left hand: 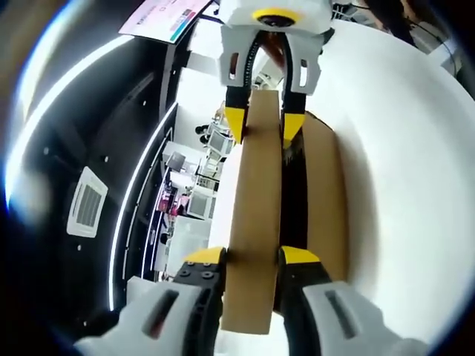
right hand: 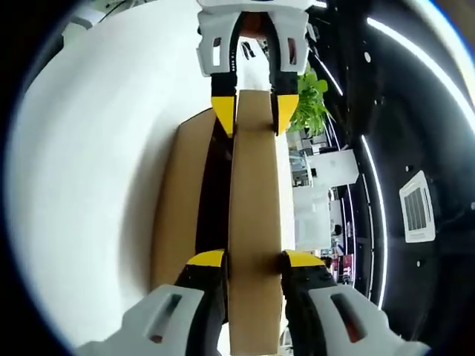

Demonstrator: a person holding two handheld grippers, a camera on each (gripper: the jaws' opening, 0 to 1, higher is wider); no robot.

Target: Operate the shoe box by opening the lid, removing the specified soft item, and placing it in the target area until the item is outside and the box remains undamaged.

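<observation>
White tabletop (left hand: 401,170) curves beneath everything, and beyond it a dark ceiling with light strips and a vent, shelves and a green plant (right hand: 310,100). Over the table the brown cardboard lid (left hand: 256,215) is held up on edge from both ends, above the open shoe box (left hand: 323,193), whose dark inside shows beside it. At one end the left gripper (left hand: 252,259) is clamped on the lid, yellow tips pressed to either face; at the other, the right gripper (right hand: 254,261) is clamped on it likewise. Each gripper appears at the top of the other's view.
</observation>
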